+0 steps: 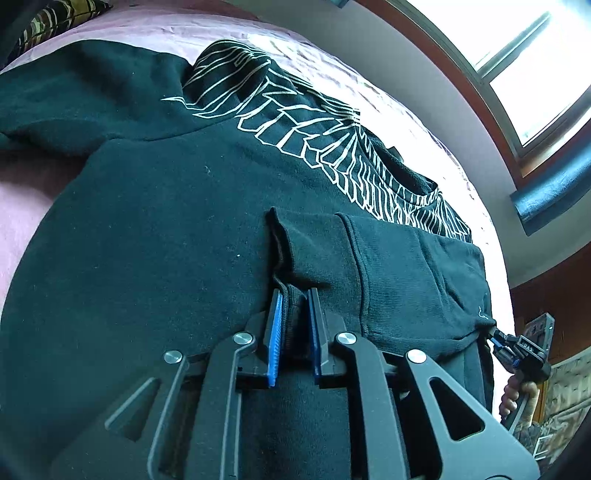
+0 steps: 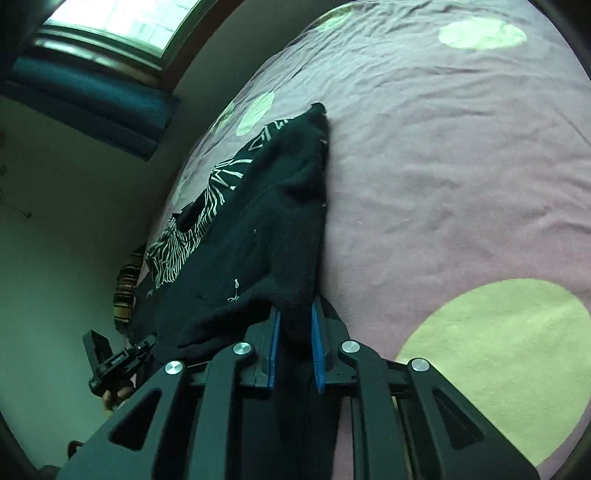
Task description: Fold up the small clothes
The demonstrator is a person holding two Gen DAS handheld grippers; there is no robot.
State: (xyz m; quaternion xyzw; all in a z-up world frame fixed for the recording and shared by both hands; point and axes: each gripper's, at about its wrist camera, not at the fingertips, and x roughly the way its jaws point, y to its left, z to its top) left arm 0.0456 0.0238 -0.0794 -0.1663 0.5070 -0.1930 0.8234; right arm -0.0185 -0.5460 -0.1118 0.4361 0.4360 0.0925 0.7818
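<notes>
A black sweater (image 1: 155,229) lies spread on a pink bed (image 2: 443,166), its hem pinched at both ends for what looks like the bottom fold. The left gripper (image 1: 294,314) has its fingers (image 1: 275,325) clenched on a bunched bit of hem; the right gripper (image 2: 295,325) grasps the other corner likewise. Next, likely: lift both together and carry the hem toward the collar, keeping it taut.

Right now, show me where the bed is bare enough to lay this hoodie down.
Widest free patch: pink cover right of the hoodie, between the far green dots and the near green circle. A narrower pink strip lies past the hoodie's other side. Crowded: the near hem, where the left gripper and right gripper pinch cloth.
</notes>
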